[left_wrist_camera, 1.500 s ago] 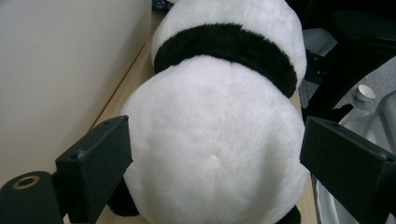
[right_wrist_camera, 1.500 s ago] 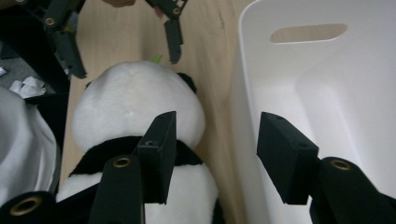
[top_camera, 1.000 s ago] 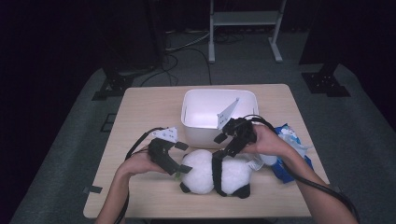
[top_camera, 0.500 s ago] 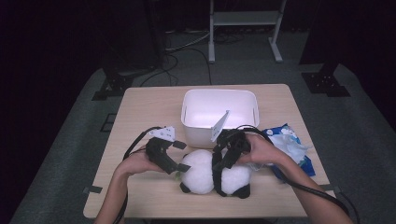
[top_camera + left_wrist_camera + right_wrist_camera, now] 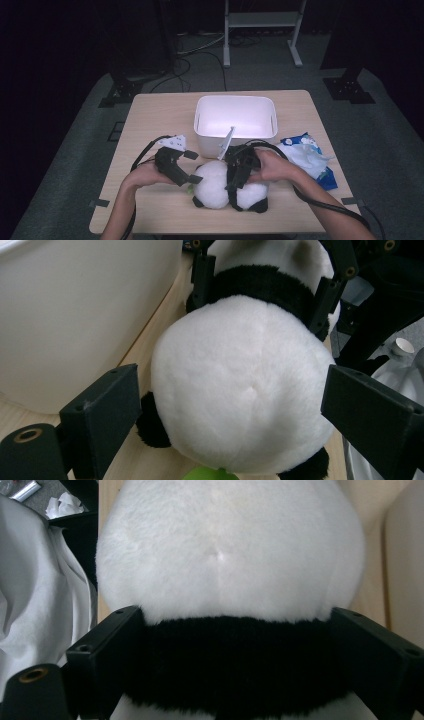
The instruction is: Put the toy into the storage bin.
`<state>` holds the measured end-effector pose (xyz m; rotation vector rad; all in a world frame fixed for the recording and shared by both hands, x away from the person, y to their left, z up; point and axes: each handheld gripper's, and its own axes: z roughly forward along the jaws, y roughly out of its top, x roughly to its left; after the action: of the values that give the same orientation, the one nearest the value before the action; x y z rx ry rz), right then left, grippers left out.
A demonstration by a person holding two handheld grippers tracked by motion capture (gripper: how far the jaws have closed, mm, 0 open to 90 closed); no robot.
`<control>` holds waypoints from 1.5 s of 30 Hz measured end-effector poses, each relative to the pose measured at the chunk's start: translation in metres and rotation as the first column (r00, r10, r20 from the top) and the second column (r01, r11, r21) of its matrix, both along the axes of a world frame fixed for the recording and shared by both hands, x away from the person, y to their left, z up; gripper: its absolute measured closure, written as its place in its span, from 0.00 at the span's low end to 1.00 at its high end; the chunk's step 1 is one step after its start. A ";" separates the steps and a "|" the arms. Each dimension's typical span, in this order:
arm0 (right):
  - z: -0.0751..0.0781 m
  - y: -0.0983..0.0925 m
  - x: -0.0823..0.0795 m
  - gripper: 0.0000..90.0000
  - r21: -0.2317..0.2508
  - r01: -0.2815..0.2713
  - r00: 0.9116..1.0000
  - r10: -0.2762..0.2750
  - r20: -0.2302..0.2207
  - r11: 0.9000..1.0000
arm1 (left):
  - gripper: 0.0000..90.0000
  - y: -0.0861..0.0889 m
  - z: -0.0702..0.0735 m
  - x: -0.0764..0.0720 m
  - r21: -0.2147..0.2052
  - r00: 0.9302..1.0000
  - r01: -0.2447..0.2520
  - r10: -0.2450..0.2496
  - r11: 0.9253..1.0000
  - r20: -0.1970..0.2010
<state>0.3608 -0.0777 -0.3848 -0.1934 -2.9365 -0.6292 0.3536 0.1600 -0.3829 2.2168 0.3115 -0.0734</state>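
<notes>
High view: a plush panda [image 5: 220,187] lies on its side on a light wooden table [image 5: 150,125], near the front edge, just in front of a white plastic bin [image 5: 235,120]. A blue-and-white bag [image 5: 307,155] lies to its right.

The person's left gripper [image 5: 192,178] points at the white end of the panda; in the left gripper view its jaws stand wide apart on either side of the round white body [image 5: 240,390], the left one clear of the plush.

The right gripper [image 5: 235,190] comes down over the toy's black band. Its jaws have just been opening, with the band between them (whether the pads press on the plush I cannot tell), as the right gripper view [image 5: 235,660] shows.
</notes>
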 end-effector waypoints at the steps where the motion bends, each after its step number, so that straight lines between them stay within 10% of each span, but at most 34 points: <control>1: -0.002 0.001 0.000 0.10 0.000 -0.005 1.000 0.005 -0.006 1.000 | 0.09 0.001 0.000 0.000 -0.001 1.000 -0.004 0.004 1.000 -0.003; 24: -0.013 0.012 -0.008 0.22 -0.057 -0.038 0.999 0.040 0.022 0.998 | 0.09 0.015 0.003 0.002 -0.025 0.999 -0.044 0.044 0.999 0.000; 45: 0.004 -0.002 -0.020 0.55 0.013 -0.065 0.993 0.064 0.101 0.998 | 0.09 0.023 0.002 0.005 -0.027 0.998 -0.068 0.068 0.997 -0.001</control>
<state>0.3409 -0.0802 -0.3809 -0.0667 -3.0191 -0.6720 0.3589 0.1828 -0.3808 2.1771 0.3838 -0.0400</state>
